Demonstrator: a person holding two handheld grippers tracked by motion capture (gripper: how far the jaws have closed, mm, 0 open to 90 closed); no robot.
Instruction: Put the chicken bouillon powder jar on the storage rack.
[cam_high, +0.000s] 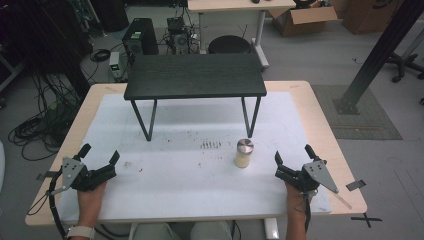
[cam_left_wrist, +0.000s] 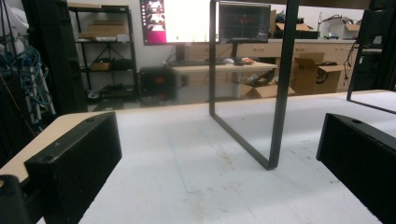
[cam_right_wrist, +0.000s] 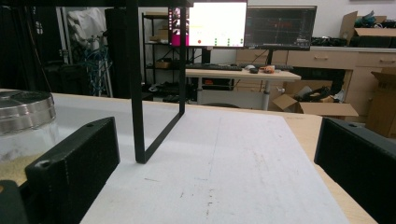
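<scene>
A small glass jar (cam_high: 244, 154) with a silver lid and pale grains inside stands on the white mat, right of centre; the same jar (cam_right_wrist: 23, 130) sits at the left edge of the right gripper view. My left gripper (cam_high: 100, 154) rests near the mat's front left corner, jaws wide apart and nothing between them; its gap (cam_left_wrist: 219, 163) faces the little table's left leg frame (cam_left_wrist: 275, 116). My right gripper (cam_high: 292, 154) lies at the front right, a short way right of the jar, open and empty; its gap (cam_right_wrist: 215, 158) looks along the mat.
A small black table (cam_high: 195, 75) on thin metal legs stands on the white mat (cam_high: 190, 175) at the back centre. The wooden tabletop (cam_high: 325, 130) ends close to the right gripper. Desks, monitors, cardboard boxes and cables lie beyond the table.
</scene>
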